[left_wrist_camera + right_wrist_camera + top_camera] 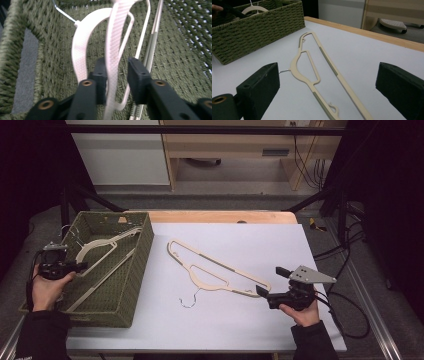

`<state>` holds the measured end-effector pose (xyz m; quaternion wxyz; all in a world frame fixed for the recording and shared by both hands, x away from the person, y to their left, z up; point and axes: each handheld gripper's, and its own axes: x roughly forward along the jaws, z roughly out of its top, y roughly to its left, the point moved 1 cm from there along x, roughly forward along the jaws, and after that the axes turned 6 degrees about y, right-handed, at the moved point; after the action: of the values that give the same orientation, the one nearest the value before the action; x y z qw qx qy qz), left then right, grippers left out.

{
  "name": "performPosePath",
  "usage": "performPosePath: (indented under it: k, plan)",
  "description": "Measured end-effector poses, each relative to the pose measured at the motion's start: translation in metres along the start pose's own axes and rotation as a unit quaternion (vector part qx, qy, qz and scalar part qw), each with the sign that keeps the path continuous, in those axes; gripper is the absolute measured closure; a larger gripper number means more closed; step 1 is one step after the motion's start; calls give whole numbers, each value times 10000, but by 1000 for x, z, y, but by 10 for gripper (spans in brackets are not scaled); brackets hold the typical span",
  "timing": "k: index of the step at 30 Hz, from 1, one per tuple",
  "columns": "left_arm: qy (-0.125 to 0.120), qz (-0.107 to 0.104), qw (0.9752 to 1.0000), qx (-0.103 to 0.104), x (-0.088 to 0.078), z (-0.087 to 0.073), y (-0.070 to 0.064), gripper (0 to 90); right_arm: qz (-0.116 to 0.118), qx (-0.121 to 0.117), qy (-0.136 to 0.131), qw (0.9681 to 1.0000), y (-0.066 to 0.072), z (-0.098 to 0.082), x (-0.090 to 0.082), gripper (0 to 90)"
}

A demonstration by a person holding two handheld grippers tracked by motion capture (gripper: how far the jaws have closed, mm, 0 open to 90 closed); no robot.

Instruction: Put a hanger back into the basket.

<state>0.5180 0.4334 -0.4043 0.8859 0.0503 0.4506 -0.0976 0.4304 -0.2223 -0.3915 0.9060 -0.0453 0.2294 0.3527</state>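
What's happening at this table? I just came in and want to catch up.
A person works with two hand-held grippers. The left gripper reaches into the green woven basket, its jaws around an arm of the hanger there with a gap still showing. The right gripper, jaws wide open, sits by one end of a second hanger lying flat on the white tabletop.

Bright, even overhead light — dark edges; left gripper view blurred.

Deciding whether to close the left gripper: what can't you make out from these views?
- Left gripper view: motion blur on the basket hanger; jaw contact unclear.
- High view: the left gripper is too small to judge.
- Right gripper view: the table hanger's near end is cut off by the bottom edge.
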Motion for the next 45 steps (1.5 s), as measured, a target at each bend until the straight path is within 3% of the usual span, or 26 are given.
performPosePath:
  k: [7, 14, 16, 20, 24, 27, 30, 33, 39, 44, 45]
  plan:
    - [267, 85, 9995, -139, 5, -2, 4, 546, 18, -21, 34, 10000, 1, 0, 0, 59]
    - [300, 90, 9991, -271, 2, -5, 7, 483, 14, -13, 15, 10000, 1, 0, 1, 59]
    - [216, 1, 9993, -310, -1, -6, 7, 476, 11, -17, 14, 10000, 1, 0, 1, 59]
    - [9, 19, 9996, -278, -12, -4, 5, 453, 7, -4, 4, 10000, 1, 0, 0, 59]
    - [-540, -120, 9983, -189, -30, 0, -7, 426, -2, 8, -23, 10000, 0, 1, -1, 59]
    - [-1032, -332, 9941, -45, -44, 2, -22, 378, -9, -3, -50, 10000, 0, 1, -2, 58]
    - [-1475, -597, 9872, 138, -55, 5, -41, 338, -5, 0, -54, 10000, 0, 1, -2, 57]
    - [-1745, -837, 9806, 317, -65, 7, -60, 287, -6, 2, -72, 10000, 0, 1, -2, 57]
    - [-2292, -1324, 9623, 628, -80, 12, -111, 188, -3, -12, -99, 10000, 1, 1, -1, 52]
    - [-2505, -1548, 9513, 914, -80, 12, -152, 136, 31, -21, -112, 9999, 1, 1, -3, 51]
    - [-2551, -1630, 9481, 972, -79, 11, -162, 134, 36, -18, -131, 9999, 1, 1, -3, 50]
